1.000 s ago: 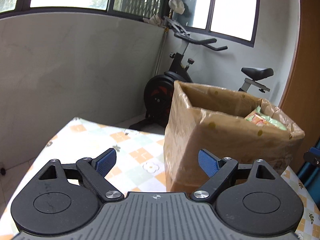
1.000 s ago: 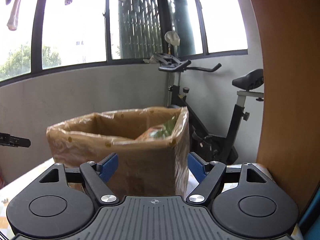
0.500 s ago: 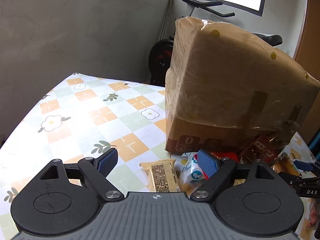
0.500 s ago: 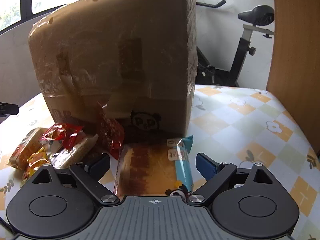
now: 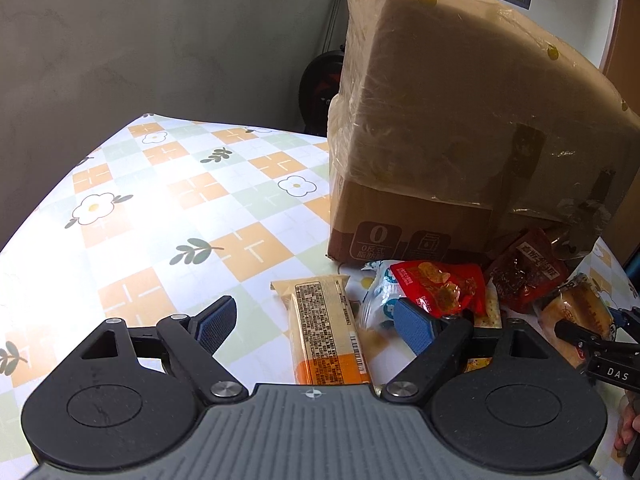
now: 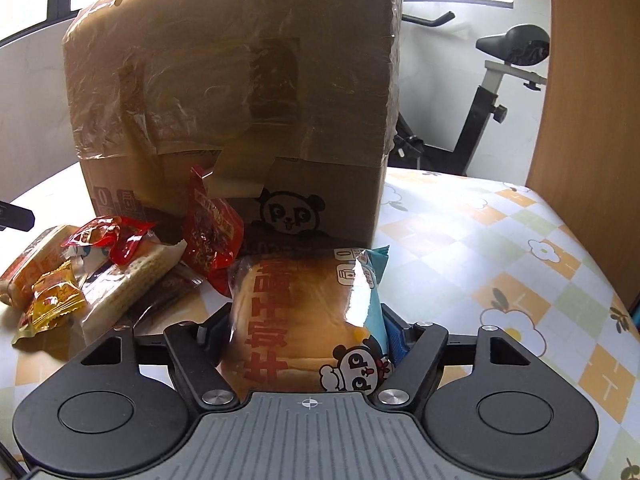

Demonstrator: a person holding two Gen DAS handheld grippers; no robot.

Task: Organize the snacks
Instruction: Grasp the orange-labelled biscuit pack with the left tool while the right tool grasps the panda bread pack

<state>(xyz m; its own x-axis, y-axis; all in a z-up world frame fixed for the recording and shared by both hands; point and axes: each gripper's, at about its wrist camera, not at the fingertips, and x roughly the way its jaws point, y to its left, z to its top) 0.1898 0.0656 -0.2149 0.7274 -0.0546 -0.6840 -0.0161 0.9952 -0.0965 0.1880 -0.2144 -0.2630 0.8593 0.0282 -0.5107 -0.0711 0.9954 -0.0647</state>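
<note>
A tall cardboard box wrapped in clear film stands on the flowered tablecloth, with snack packets heaped at its foot. My left gripper is open, low over a tan snack bar that lies between its fingers; its right finger overlaps a white-blue packet and a red packet. My right gripper has its jaws closing on a bread packet with a panda print, and both pads touch the wrapper's sides. The box rises just behind it.
Left of the bread lie a dark red packet, a pale cracker pack and a yellow candy. An exercise bike and a wooden panel stand behind the table on the right. A grey wall runs along the far left.
Both grippers sank from the box's rim to the tabletop and tipped downward. The right jaws spread, then came in against the bread packet. The left jaws stayed open.
</note>
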